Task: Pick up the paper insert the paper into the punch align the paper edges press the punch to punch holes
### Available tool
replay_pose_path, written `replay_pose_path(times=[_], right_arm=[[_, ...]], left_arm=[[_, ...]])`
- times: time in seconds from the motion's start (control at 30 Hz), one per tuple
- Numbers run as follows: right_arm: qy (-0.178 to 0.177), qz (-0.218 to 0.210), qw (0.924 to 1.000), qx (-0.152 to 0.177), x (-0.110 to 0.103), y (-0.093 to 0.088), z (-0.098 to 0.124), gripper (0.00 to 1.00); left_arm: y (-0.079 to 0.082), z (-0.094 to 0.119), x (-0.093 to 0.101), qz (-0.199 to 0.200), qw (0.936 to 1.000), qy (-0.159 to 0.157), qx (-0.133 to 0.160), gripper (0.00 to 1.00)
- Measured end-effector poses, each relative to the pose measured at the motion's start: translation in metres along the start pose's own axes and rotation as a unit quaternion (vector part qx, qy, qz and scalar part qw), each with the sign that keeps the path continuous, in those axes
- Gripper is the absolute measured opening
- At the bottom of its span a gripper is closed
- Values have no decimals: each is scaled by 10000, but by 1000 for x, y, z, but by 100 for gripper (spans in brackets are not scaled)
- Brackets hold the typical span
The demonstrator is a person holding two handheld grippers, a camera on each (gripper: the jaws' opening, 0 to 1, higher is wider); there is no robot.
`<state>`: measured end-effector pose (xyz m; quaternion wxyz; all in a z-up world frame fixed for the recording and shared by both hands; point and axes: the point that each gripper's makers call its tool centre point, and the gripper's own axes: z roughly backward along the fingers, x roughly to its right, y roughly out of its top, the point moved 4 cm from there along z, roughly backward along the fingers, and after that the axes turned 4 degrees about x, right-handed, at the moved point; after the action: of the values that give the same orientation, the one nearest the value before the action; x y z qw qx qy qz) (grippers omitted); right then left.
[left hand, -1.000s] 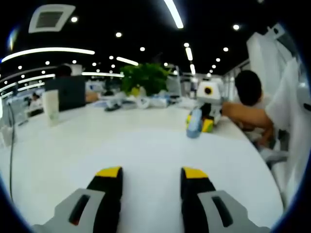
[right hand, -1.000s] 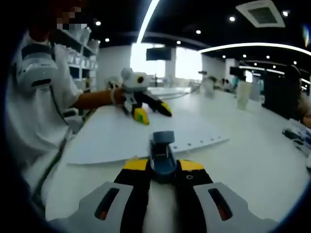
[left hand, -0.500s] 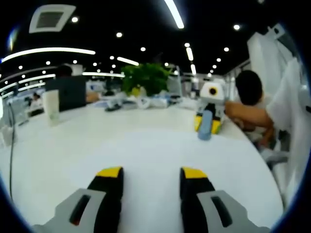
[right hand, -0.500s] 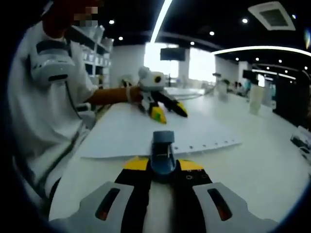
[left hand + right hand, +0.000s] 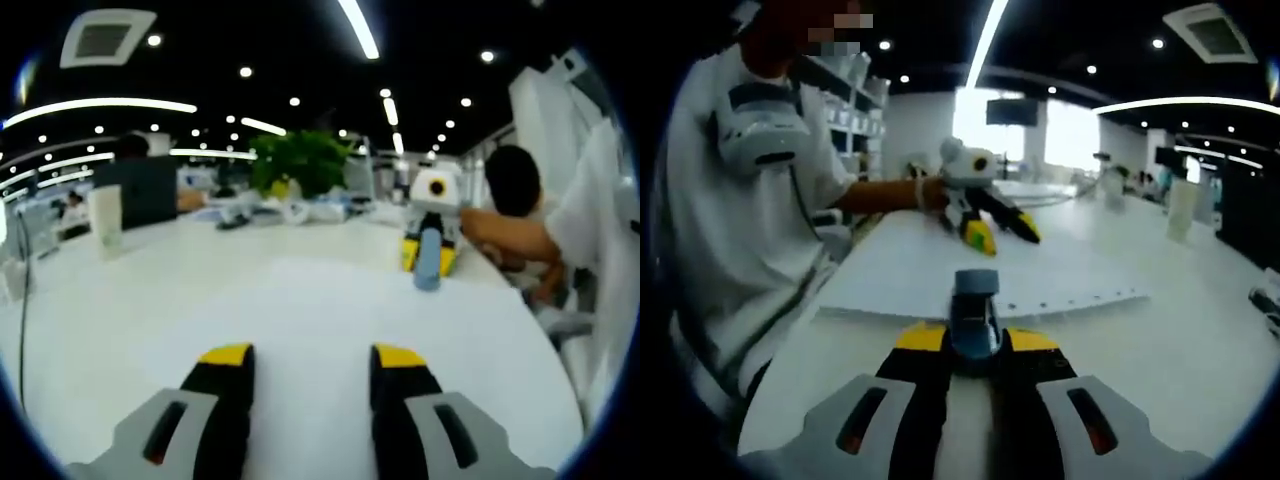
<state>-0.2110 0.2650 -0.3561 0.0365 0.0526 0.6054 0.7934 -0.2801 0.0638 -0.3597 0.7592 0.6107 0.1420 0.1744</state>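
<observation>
In the right gripper view my right gripper (image 5: 975,345) is shut on a blue-grey hole punch (image 5: 975,305), held just off the near edge of a white paper sheet (image 5: 940,265). The sheet lies flat on the white table, and a row of punched holes (image 5: 1070,298) runs along that edge. Beyond the sheet my left gripper (image 5: 1005,235) hovers over the paper with its yellow-tipped jaws apart. In the left gripper view my left gripper (image 5: 312,358) is open above the paper (image 5: 300,300). At the far right of that view, the right gripper (image 5: 430,235) holds the punch (image 5: 428,262).
A person in a white shirt (image 5: 740,200) sits at the table's edge. Across the table stand a pale cup (image 5: 105,215), a dark monitor (image 5: 150,190), a green plant (image 5: 300,160) and small clutter (image 5: 250,210). Another cup (image 5: 1185,208) stands far right.
The right gripper has carried the punch a little to the right in the left gripper view. The right gripper view has swung, shifting the sheet in it. The left gripper has held still.
</observation>
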Motion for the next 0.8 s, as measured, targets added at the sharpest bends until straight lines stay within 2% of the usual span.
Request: replay_pose_path(times=[0.13, 0.23, 0.3, 0.43, 0.53, 0.63, 0.7, 0.8], right_arm=[[-41, -62, 10000, -13, 0, 0, 0, 24], [-203, -167, 9996, -55, 4, -1, 1, 33], [-254, -172, 9995, -52, 5, -1, 2, 33], [-399, -217, 9989, 118, 2, 2, 11, 34], [-602, -561, 9955, 474, -5, 10, 20, 35], [-988, -846, 9855, 1088, -9, 25, 30, 35], [-1418, -1002, 9713, 1628, -6, 37, 38, 35], [-1816, -1041, 9561, 2052, -9, 47, 47, 33]], left_arm=[[0, 0, 0, -5, 10000, 3, 10, 47], [0, 0, 0, -8, 10000, -3, 13, 47], [0, 0, 0, -11, 10000, -25, 13, 47], [0, 0, 2, -69, 9999, -86, 23, 48], [2, 1, 0, -22, 10000, -56, 66, 48], [7, 4, -1, 151, 9996, -73, 207, 48], [9, 4, -2, 184, 9995, -42, 265, 47], [7, 3, -4, 274, 9994, -15, 206, 45]])
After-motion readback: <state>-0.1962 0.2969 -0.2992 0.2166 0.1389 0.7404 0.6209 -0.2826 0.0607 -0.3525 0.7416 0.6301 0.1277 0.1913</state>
